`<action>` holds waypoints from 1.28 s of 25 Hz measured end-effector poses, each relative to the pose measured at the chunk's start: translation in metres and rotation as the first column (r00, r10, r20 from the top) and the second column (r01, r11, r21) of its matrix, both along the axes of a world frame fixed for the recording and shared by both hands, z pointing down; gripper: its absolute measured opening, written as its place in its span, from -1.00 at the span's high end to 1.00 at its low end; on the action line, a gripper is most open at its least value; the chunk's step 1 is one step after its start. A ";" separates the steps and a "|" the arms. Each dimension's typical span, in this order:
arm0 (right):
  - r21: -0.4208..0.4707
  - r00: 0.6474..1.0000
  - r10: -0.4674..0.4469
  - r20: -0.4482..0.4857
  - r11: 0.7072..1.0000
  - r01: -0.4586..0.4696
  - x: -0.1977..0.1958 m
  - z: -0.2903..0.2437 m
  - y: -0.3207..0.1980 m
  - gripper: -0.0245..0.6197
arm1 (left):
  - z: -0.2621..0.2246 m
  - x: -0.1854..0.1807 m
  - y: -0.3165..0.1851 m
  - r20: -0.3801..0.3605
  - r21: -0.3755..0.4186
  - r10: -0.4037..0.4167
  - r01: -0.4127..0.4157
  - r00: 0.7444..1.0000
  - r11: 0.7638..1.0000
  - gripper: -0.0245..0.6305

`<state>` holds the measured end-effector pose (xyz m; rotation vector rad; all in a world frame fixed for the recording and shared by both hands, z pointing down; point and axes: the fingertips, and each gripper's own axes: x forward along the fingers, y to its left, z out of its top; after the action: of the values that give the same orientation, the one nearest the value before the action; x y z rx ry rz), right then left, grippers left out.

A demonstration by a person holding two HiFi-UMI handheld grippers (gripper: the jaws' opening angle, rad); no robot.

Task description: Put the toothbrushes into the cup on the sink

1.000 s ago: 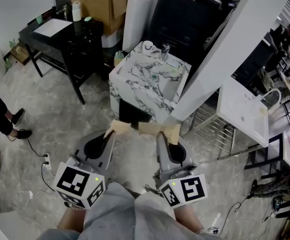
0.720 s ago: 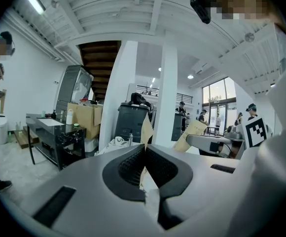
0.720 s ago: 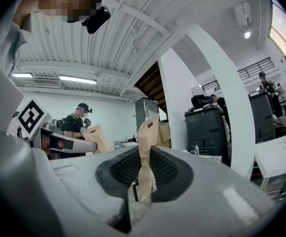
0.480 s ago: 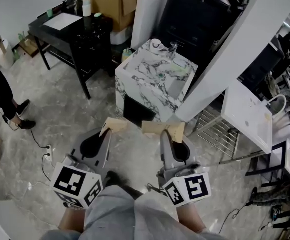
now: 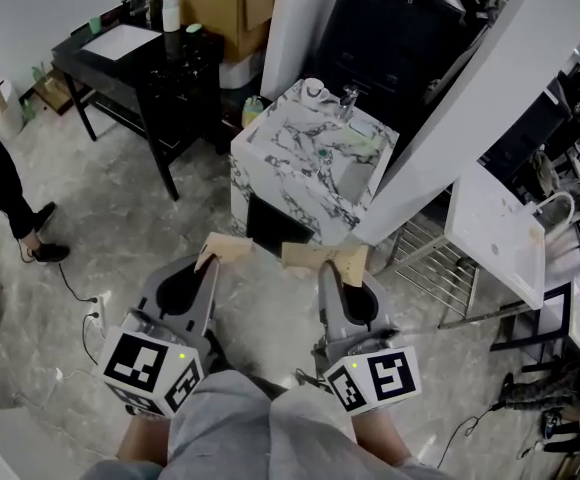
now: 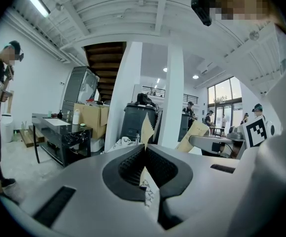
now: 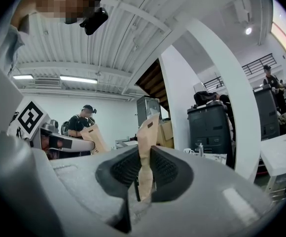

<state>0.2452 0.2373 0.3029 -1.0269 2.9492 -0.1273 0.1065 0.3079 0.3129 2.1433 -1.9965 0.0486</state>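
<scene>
Tan paper: left packet point(image 6: 146, 128) is clamped edge-on in the left gripper point(image 6: 145, 154), jaws closed down to the thickness of the paper. The right gripper point(image 7: 144, 154) is likewise pinched shut on the right packet point(image 7: 147, 132), which stands up out of the jaws. Judged to be wrapped toothbrushes; contents not visible.

Head view: both grippers are held low, close to the body, packets pointing forward. The marble-patterned sink point(image 5: 300, 183) stands ahead, well apart from both. The white cup point(image 5: 312, 90) sits at the far left corner of the sink top, just beside the tap point(image 5: 348, 96). What the cup holds is too small to tell.

Step in hand (judged): carry and approach.

To do it well:
- close the gap to the sink before reaching; the cup is at the far side of the basin
- keep both grips firm, since paper is thin and may slide
- go in one gripper at a time, avoiding the tap
- bring the packet upright over the cup mouth, lower the end inside, then release
- light cup may tip if nudged; enter from above, not from the side
</scene>
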 end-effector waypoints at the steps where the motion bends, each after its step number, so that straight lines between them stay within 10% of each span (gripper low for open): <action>1: 0.001 1.000 0.005 -0.001 1.000 -0.005 -0.004 0.000 -0.004 0.78 | 0.000 -0.004 -0.005 0.000 0.001 0.005 -0.005 1.000 1.000 0.91; 32: 0.017 0.987 0.159 0.008 0.987 -0.159 -0.207 -0.011 -0.110 0.78 | -0.006 -0.205 -0.139 0.010 0.023 0.192 -0.192 0.981 0.981 0.91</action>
<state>0.0377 0.1273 0.2916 -1.2506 2.8429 -0.1024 -0.0984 0.1687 0.3073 2.3476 -1.7960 0.0627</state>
